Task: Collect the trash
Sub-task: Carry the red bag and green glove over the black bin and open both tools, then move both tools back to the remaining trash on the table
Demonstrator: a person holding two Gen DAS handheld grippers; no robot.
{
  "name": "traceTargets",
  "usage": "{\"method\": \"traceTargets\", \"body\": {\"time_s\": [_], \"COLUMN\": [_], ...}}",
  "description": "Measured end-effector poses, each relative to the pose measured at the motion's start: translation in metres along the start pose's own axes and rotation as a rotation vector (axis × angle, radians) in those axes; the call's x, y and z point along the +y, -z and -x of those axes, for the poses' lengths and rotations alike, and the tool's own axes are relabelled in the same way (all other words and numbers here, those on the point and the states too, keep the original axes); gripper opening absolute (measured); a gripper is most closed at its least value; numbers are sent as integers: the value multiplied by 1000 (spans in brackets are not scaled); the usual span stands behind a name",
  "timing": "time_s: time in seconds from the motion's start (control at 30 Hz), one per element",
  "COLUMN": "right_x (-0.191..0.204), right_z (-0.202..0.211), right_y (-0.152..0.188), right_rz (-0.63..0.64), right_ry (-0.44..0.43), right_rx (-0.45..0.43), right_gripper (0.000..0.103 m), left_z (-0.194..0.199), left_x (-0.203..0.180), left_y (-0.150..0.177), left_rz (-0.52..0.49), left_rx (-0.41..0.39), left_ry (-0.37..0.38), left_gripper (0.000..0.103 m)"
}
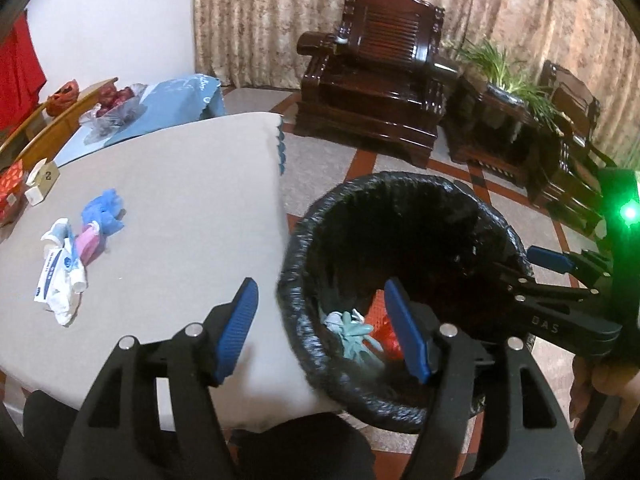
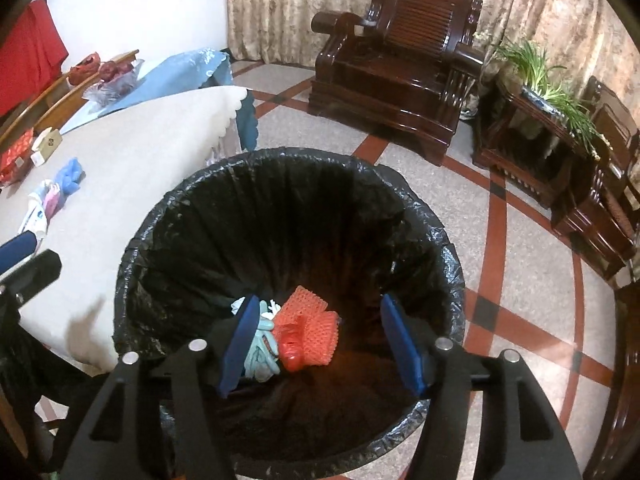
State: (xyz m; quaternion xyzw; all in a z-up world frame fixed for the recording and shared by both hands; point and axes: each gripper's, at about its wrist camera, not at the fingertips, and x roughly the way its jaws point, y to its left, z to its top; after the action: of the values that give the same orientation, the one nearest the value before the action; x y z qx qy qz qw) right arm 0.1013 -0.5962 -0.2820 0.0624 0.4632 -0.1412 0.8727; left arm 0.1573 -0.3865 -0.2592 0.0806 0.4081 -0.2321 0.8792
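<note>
A bin lined with a black bag [image 1: 304, 280] [image 2: 168, 216] stands on the floor beside the white table [image 1: 180, 200] [image 2: 132, 168]. Inside lie a pale teal glove [image 1: 352, 332] [image 2: 260, 348] and red mesh trash [image 2: 308, 328]. My right gripper [image 2: 324, 344] is open and empty above the bin; it also shows in the left wrist view [image 1: 548, 260]. My left gripper [image 1: 324, 328] is open and empty over the table edge and bin rim. On the table lie a blue glove [image 1: 105, 210] [image 2: 70, 176], a pink piece [image 1: 91, 242] and white wrappers [image 1: 60, 280] [image 2: 36, 216].
A small numbered box [image 1: 43, 182] and a red packet [image 1: 10, 190] sit at the table's left edge. A blue-clothed table [image 1: 172, 104] with bagged items stands behind. Dark wooden armchairs [image 1: 380, 80] [image 2: 400, 60] and a plant stand [image 1: 500, 120] line the tiled floor.
</note>
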Motion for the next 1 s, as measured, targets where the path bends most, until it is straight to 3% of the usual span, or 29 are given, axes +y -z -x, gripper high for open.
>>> {"method": "traceTargets", "body": {"time_s": [0.23, 0.43, 0.83, 1.0], "right_x": [22, 64, 204, 273], "right_z": [19, 36, 26, 20], "right_y": [-5, -12, -19, -19], "right_rz": [16, 44, 104, 149], "right_ry": [2, 22, -94, -140], "right_rx": [-24, -56, -86, -90], "right_gripper": [63, 68, 63, 61], "left_z": [16, 33, 52, 59], "left_x": [29, 77, 267, 329], "left_y": [1, 5, 32, 43], "left_rz": [31, 60, 179, 213], "left_rx": [-15, -44, -48, -64], "left_ry": [-19, -63, -254, -296], "left_gripper": [65, 74, 75, 75]}}
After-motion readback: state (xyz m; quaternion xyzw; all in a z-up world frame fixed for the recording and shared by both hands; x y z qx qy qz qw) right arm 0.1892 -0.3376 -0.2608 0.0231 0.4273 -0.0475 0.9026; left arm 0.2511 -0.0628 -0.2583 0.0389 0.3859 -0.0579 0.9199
